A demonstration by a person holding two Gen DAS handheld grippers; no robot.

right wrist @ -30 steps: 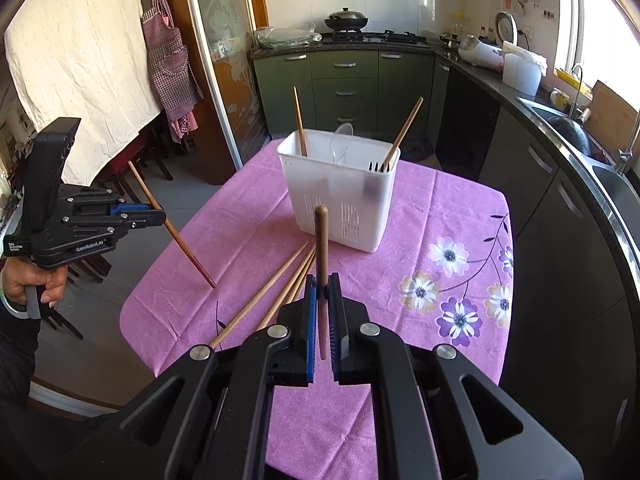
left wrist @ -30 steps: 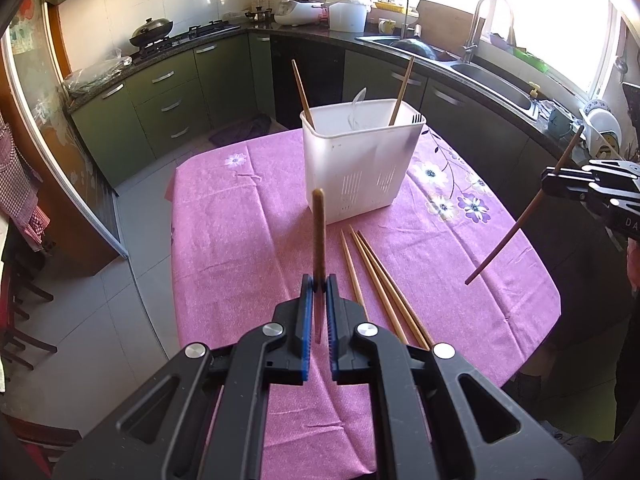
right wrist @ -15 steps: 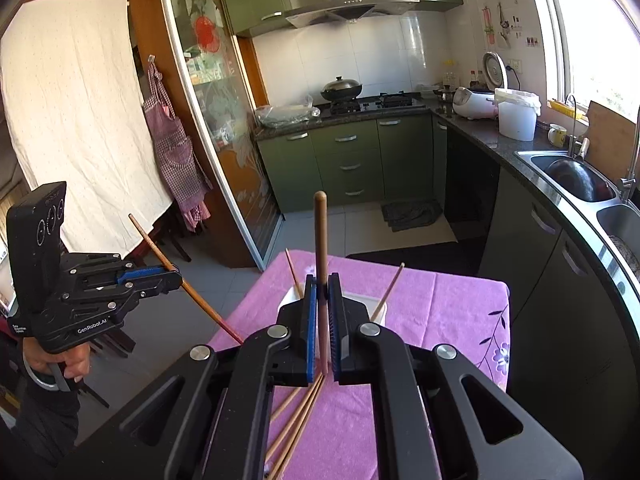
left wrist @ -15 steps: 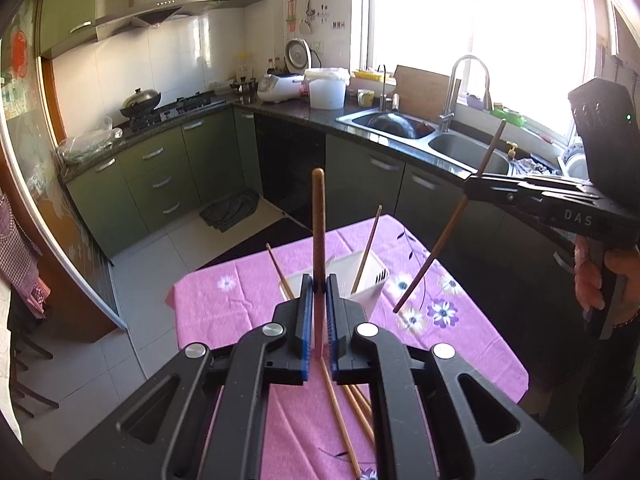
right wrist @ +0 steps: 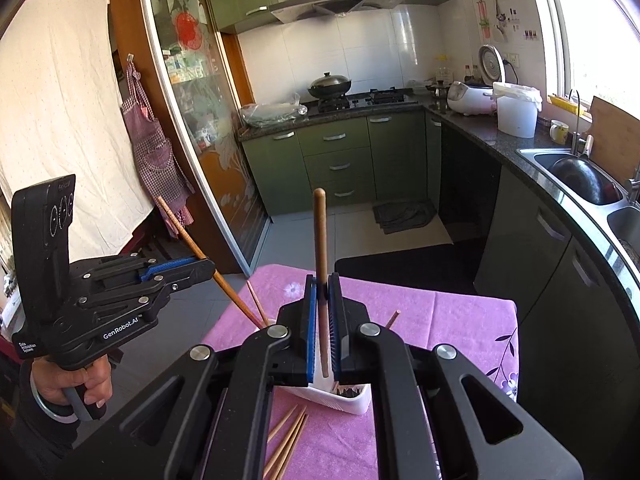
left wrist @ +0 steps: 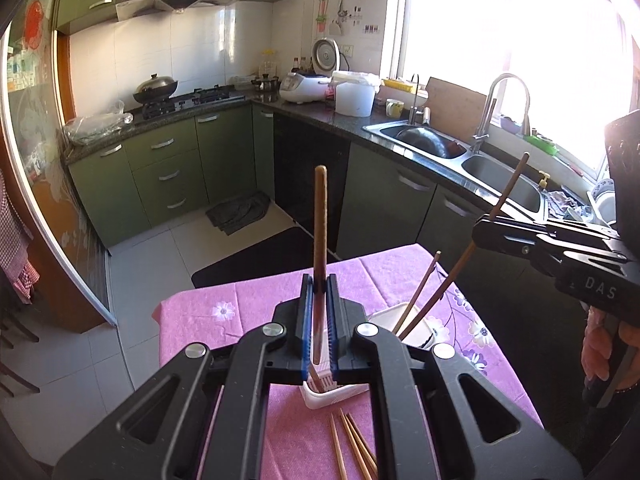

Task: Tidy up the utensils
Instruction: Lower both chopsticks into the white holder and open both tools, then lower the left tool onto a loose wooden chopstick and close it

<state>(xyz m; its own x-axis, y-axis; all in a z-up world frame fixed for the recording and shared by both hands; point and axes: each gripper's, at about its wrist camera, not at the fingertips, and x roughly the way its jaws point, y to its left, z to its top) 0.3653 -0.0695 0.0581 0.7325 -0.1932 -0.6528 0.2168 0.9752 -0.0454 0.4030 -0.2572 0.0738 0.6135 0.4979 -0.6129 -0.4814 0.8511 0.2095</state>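
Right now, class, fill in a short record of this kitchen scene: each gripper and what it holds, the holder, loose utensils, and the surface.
left gripper: shut on one chopstick, held upright
right gripper: shut on one chopstick, held upright
holder: white utensil holder on the table, with chopsticks already standing in it
loose utensils: several chopsticks lying flat in front of the holder
surface: pink floral tablecloth

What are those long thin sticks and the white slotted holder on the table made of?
The long brown chopsticks look like wood or bamboo: matte brown, faintly grained, though the frames cannot settle which. The white slotted utensil holder looks like moulded plastic: smooth, slightly glossy, thin-walled.
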